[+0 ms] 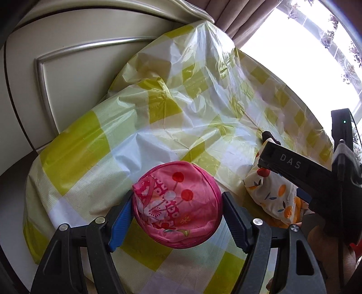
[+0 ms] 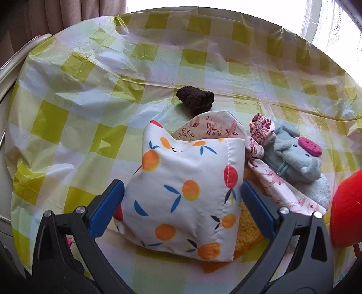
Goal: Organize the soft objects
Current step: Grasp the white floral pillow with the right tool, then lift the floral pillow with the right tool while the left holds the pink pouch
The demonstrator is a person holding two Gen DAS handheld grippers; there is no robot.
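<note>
My left gripper [image 1: 177,195] is shut on a round pink flower-print cushion [image 1: 176,208], with a blue pad against each side, above the checked yellow-green cloth [image 1: 90,147]. My right gripper [image 2: 181,184] points down over a white fruit-print cushion [image 2: 185,203], which lies between its open fingers; the pads stand at its sides without visibly squeezing it. That cushion [image 1: 271,192] rests on a pile with an orange spongy piece [image 2: 246,235], a red-print cloth pouch [image 2: 260,135] and a grey plush toy [image 2: 298,153]. A brown knitted lump [image 2: 196,99] lies just behind the pile.
The checked plastic cloth [image 2: 90,113] covers the whole surface and rises in a crumpled hump at the back left. A cream panelled board [image 1: 67,79] stands behind it, with curtains [image 1: 237,18] and a bright window beyond. A red object [image 2: 346,208] sits at the right edge.
</note>
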